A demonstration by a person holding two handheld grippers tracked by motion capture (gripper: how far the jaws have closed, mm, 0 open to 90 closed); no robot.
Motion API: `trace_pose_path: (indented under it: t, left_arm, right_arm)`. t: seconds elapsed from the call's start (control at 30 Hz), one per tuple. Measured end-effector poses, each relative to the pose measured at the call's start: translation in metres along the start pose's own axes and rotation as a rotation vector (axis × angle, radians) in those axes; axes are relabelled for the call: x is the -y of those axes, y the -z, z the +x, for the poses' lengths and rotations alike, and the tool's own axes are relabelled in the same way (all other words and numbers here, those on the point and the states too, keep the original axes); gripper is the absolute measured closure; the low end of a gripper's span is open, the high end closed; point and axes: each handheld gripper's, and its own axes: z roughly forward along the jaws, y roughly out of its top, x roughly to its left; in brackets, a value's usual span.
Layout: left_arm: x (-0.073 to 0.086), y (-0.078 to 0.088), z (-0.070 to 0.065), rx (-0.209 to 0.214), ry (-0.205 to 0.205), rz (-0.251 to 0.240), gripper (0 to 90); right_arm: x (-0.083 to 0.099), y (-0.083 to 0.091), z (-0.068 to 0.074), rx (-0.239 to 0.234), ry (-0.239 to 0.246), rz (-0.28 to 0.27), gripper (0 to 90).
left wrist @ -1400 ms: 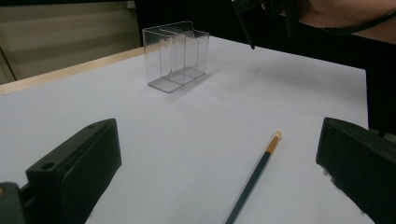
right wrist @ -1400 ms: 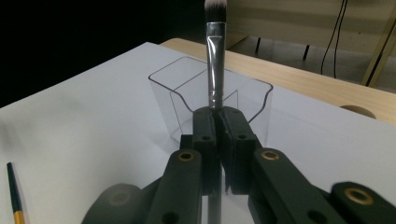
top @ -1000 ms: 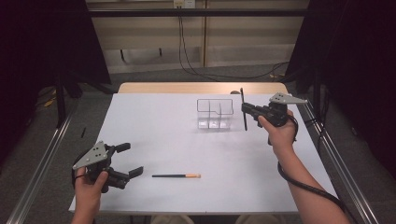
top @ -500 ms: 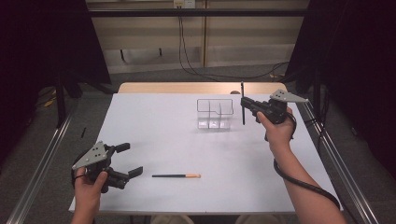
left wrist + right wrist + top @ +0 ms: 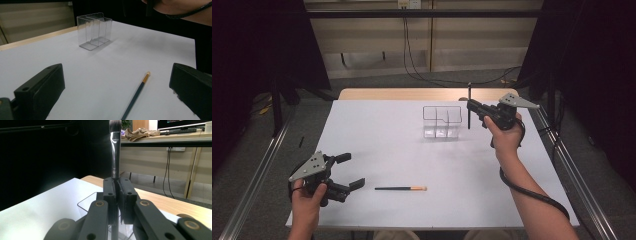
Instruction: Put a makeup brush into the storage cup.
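- Your right gripper (image 5: 473, 106) is clamped tight on a makeup brush (image 5: 469, 102); in the right gripper view the jaws are pressed together on the handle, with the bristles (image 5: 115, 123) pointing up.
- You hold the brush upright at the far right of the table (image 5: 377, 135), just to the right of the clear organizer (image 5: 441, 121) and apart from it. The handle's lower end hangs level with the organizer's wall, not inside any compartment.
- The organizer stands upright on the far middle of the table. Its compartments look empty in the high view and in the left gripper view (image 5: 94, 30); the glass is clear, so I cannot rule out something small inside.
- Your left gripper (image 5: 353, 171) rests at the near left corner with its jaws well apart and nothing between them.
- A pencil (image 5: 400, 188) lies flat on the near middle of the table, just to the right of the left gripper and pointing left to right, with its orange end to the right. The left gripper view shows it (image 5: 136, 95) lying ahead of the open jaws, untouched.
- Judgement on progress: the brush is picked up and carried to the organizer, but not yet dropped in. What is left, as I read it, is to bring the brush over a compartment, lower it and let go, then pick up the pencil and put it away likewise. Roughly a third done.
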Motion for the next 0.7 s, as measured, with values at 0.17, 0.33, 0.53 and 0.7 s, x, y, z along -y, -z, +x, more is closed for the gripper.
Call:
trace_pose_path:
  t: [0.17, 0.33, 0.53, 0.7]
  left_arm:
    - [0.000, 0.000, 0.000, -0.001, 0.001, -0.001, 0.0]
    - [0.001, 0.000, 0.000, -0.001, -0.001, 0.007, 0.0]
    - [0.001, -0.001, 0.000, 0.002, 0.000, 0.006, 0.0]
    - [0.000, -0.002, 0.000, 0.004, 0.001, 0.003, 0.0]
  right_arm:
    - [-0.002, -0.004, 0.001, 0.000, 0.002, -0.003, 85.0]
    - [-0.004, -0.006, 0.000, 0.008, 0.001, -0.012, 85.0]
    - [-0.007, -0.010, 0.000, 0.017, 0.009, -0.019, 85.0]
    - [-0.008, -0.015, 0.001, 0.016, 0.003, -0.027, 85.0]
